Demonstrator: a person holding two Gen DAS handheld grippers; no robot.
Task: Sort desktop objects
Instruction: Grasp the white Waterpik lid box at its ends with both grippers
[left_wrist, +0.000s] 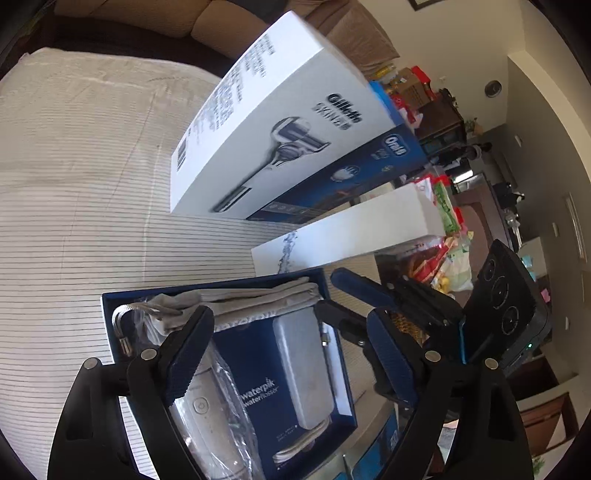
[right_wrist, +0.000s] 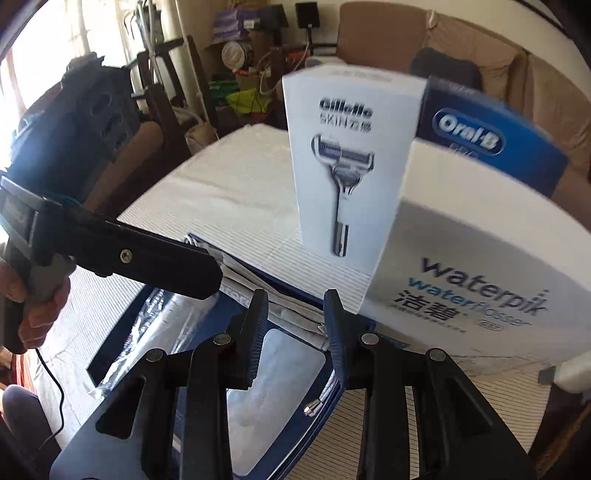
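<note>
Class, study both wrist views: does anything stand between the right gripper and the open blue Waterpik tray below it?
Nothing visible does. The right gripper hangs over the open blue tray, jaws narrowly apart and empty, with only the tray's own contents, a grey pouch, beneath them. The left gripper reaches in from the side, not underneath.

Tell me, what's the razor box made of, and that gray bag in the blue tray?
Gillette box: looks like smooth white cardboard, with sharp folded edges and printing. Gray bag: seems soft woven cloth, since it wrinkles, folds, and has a drawstring cord. Blue tray: probably stiff cardboard.
</note>
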